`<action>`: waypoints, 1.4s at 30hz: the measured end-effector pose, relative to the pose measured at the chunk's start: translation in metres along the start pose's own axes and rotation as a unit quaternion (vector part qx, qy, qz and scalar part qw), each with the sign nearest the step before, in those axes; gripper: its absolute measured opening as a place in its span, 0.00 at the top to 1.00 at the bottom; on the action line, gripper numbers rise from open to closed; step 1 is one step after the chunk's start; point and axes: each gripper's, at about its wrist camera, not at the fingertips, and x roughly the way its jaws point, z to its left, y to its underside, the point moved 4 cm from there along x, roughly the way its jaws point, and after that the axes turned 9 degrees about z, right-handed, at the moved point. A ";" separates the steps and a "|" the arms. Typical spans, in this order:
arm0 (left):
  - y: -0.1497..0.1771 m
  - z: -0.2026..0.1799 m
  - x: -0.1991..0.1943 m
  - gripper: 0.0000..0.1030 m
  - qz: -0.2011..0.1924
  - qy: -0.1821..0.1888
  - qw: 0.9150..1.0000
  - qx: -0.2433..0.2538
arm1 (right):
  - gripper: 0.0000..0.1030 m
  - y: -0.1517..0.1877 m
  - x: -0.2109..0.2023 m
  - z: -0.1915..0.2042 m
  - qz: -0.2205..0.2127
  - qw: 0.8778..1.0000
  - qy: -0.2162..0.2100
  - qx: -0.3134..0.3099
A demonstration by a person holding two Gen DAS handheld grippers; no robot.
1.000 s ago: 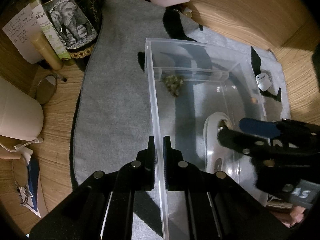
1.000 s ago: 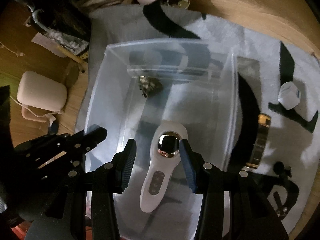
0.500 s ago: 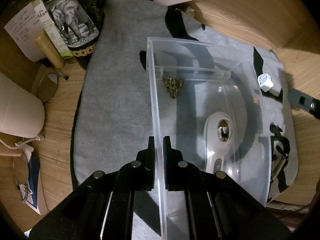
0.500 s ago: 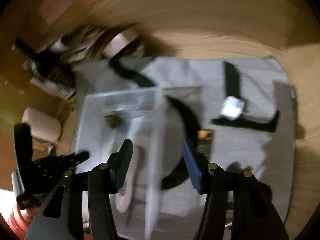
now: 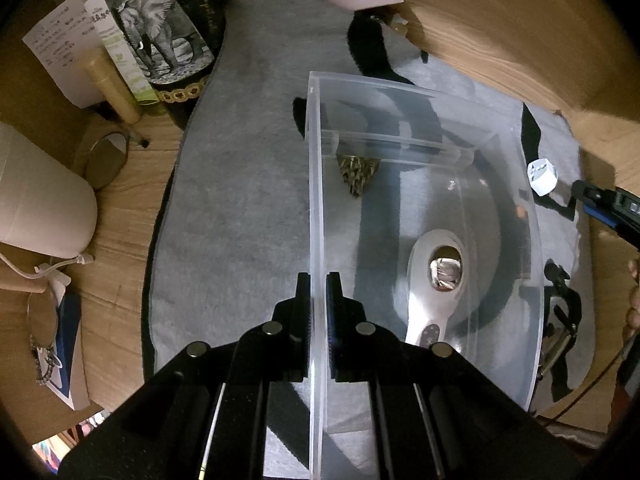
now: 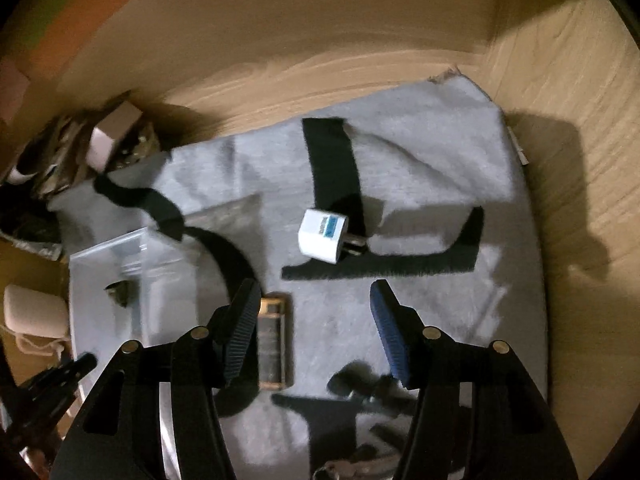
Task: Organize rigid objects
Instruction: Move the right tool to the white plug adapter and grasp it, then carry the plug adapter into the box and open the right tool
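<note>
My left gripper (image 5: 318, 280) is shut on the left wall of a clear plastic box (image 5: 315, 184) standing on a grey mat (image 5: 240, 200). In the box lie a white handheld device with a shiny metal head (image 5: 434, 280) and a small spiky brown piece (image 5: 356, 172). My right gripper (image 6: 314, 290) hovers over the mat to the right of the box (image 6: 112, 248); its jaws are opening with nothing between them. Just beyond its fingertips lies a white plug adapter (image 6: 324, 236). A dark, gold-edged flat case (image 6: 273, 344) lies by its left finger.
A black clip-like object (image 6: 360, 388) lies on the mat under the right gripper. Left of the mat stand an elephant-label bottle (image 5: 160, 44), a white pouch (image 5: 40, 200) and a round mirror (image 5: 106, 158). A wooden wall (image 6: 320, 40) rises behind the mat.
The right gripper left the white device lying in the box, swung right over the mat and spread its jaws wider. The left gripper kept its hold on the box wall.
</note>
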 end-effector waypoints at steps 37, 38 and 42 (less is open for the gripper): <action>0.004 -0.001 -0.001 0.95 0.003 -0.011 1.000 0.000 | 0.69 -0.002 -0.004 0.008 -0.028 0.999 -0.009 -0.041; 0.004 -0.002 -0.001 0.95 0.001 -0.011 1.000 0.003 | 0.69 0.001 -0.009 0.010 -0.032 0.999 -0.010 -0.042; 0.004 -0.002 -0.002 0.95 0.001 -0.012 1.000 0.011 | 0.69 0.010 -0.031 0.030 -0.051 0.997 -0.021 -0.049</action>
